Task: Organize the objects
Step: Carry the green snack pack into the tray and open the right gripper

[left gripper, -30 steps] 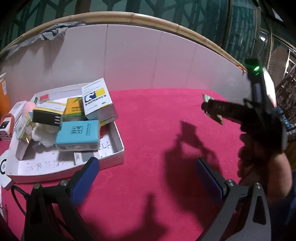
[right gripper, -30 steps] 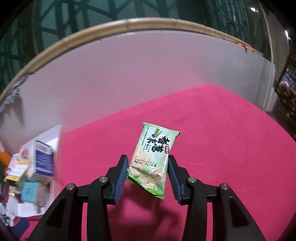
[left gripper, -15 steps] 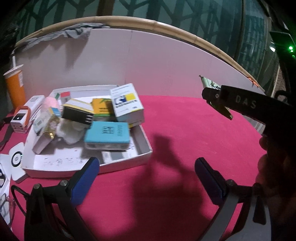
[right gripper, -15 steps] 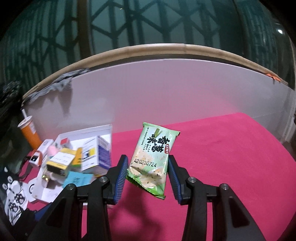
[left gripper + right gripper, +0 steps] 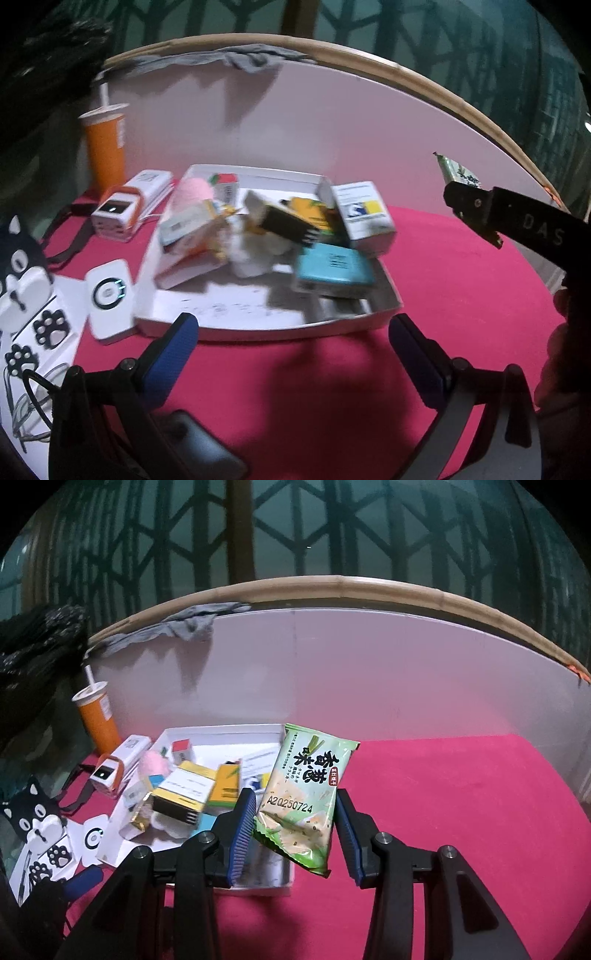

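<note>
My right gripper is shut on a green snack packet, held upright above the red tablecloth, just right of a white tray. The tray holds several small boxes: a blue one, a white one with a blue and yellow mark, a black and yellow one, plus a pink soft thing. From the left wrist view the right gripper shows at the right, the packet sticking up from it. My left gripper is open, hovering before the tray's near edge.
An orange cup with a straw stands at the back left. A white and orange device, a white puck and a cat-patterned card lie left of the tray. A white curved wall bounds the table behind.
Both views have swung left: the tray has come from the left edge toward the centre. The packet stays gripped in the right gripper, which now hangs beside the tray. The left gripper stays open.
</note>
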Demonstrator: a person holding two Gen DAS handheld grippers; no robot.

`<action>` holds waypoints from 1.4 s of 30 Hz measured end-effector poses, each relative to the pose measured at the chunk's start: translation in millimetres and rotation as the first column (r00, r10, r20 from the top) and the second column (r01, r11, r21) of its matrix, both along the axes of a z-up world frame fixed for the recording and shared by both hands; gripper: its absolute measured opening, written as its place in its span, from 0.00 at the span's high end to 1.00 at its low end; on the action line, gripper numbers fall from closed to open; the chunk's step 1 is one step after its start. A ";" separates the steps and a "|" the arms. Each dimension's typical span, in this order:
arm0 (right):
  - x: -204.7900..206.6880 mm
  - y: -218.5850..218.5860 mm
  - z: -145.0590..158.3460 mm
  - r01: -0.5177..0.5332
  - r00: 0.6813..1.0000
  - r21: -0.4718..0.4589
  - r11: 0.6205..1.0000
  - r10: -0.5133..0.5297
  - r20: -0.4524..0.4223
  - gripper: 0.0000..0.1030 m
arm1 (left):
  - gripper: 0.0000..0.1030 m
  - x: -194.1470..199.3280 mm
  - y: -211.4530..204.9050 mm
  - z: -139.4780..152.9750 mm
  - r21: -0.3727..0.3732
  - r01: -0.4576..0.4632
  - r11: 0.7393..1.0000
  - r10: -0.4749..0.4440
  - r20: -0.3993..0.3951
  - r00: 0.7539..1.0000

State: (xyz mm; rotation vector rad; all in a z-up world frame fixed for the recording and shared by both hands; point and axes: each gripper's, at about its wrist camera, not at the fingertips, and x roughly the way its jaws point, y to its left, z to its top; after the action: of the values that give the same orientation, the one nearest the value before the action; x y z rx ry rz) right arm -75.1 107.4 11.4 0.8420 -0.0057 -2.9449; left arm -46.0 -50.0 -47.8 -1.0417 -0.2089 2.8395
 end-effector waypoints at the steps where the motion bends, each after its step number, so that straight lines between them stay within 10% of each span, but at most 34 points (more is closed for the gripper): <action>1: -1.3 -5.0 0.7 -0.010 1.000 0.004 1.000 0.010 0.001 0.55 | 0.01 0.1 -5.0 -0.6 0.003 -0.011 1.000 0.011 0.003 1.000; 29: -100.2 -104.9 -20.1 -0.160 0.984 0.144 0.977 0.146 0.103 0.50 | 0.01 -0.7 -73.5 -8.5 0.027 -0.141 0.990 0.140 0.009 0.990; 36: -87.9 -116.5 -16.6 -0.164 0.986 0.202 0.966 0.155 0.058 0.13 | 0.01 1.0 -67.6 -5.2 0.006 -0.131 0.991 0.131 0.000 0.991; 42: -67.6 -112.6 -5.0 -0.154 0.988 0.210 0.966 0.157 0.004 0.06 | 0.01 4.2 -61.3 1.3 -0.012 -0.128 0.992 0.128 -0.018 0.992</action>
State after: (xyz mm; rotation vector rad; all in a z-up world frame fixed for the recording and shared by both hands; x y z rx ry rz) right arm -142.8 -5.2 6.4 0.8064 0.3612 -2.8362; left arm -41.8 -111.3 -46.5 -1.0418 -0.2657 2.9668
